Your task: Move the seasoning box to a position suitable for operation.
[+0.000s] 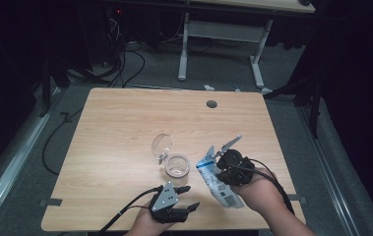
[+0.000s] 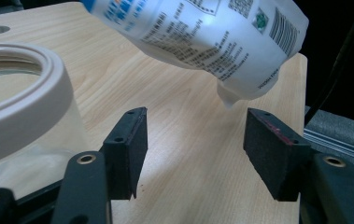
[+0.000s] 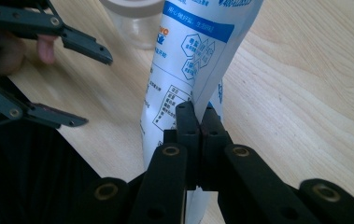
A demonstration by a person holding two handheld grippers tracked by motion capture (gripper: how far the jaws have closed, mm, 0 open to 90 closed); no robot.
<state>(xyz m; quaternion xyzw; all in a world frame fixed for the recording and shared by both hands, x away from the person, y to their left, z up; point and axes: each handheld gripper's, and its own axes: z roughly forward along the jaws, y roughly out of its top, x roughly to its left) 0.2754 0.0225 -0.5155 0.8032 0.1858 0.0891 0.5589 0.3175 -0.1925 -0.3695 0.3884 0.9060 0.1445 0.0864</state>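
Note:
A white and blue printed pouch (image 1: 219,186) hangs tilted over the table's front right, with my right gripper (image 1: 219,172) shut on it. In the right gripper view the jaws (image 3: 198,122) pinch a fold of the pouch (image 3: 184,65). A clear glass jar (image 1: 177,167) with a pale rim stands left of the pouch, its hinged lid (image 1: 162,145) swung open behind it. My left gripper (image 1: 190,197) is open near the front edge, just in front of the jar. In the left gripper view nothing lies between its open gripper (image 2: 200,149); the pouch's (image 2: 202,37) bottom corner hangs beyond, and the jar rim (image 2: 20,93) is at left.
The wooden table (image 1: 125,128) has a round cable hole (image 1: 211,104) at the back. Its front edge runs right under both hands. Beyond the table stand a white desk frame (image 1: 221,34) and cables (image 1: 125,64) on the grey floor.

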